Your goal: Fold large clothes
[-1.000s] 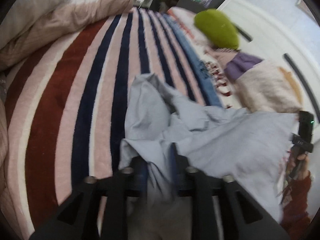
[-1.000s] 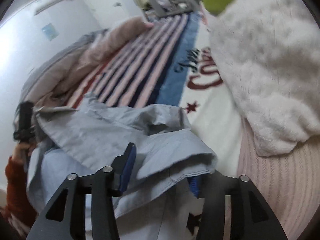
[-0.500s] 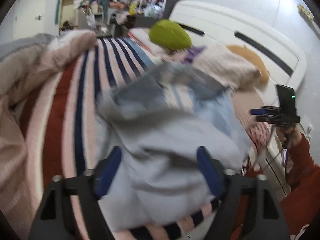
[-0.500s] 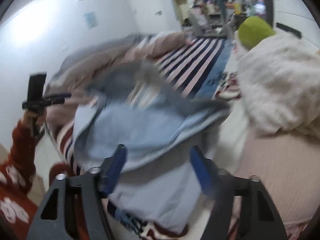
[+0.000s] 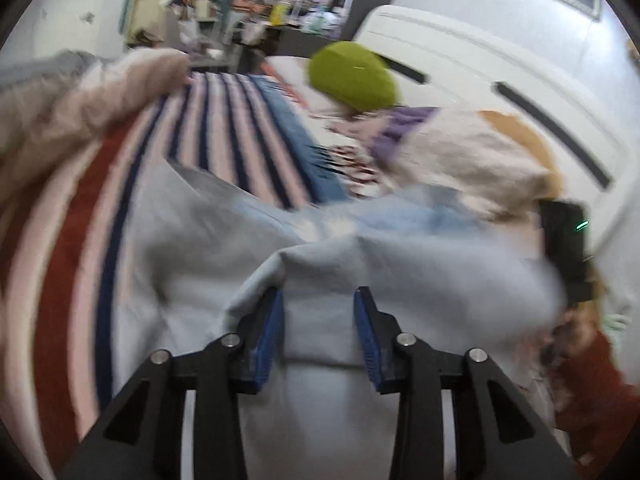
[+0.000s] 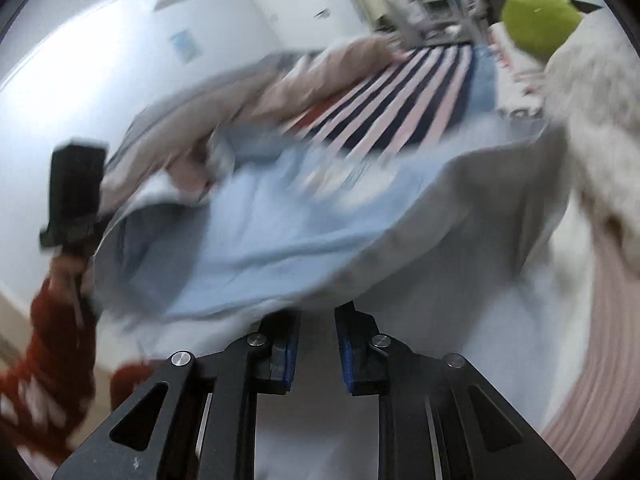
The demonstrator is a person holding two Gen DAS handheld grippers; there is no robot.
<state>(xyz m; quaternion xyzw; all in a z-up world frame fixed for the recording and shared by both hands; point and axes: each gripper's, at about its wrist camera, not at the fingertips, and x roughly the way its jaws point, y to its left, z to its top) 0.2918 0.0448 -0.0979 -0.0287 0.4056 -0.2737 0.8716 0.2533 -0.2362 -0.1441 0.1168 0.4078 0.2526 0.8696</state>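
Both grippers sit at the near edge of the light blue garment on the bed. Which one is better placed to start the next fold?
Probably the left gripper: the light blue garment lies between its spread fingers, beside open striped blanket. The right gripper is crowded by the fluffy white blanket.

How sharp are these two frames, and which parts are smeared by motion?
Left wrist: the tongs are crisp, but the blue garment, striped blanket and green pillow are motion-blurred. Right wrist: the tongs are sharp, while the garment is heavily smeared and the wall is washed out. Both views show fisheye curvature with dark corners.
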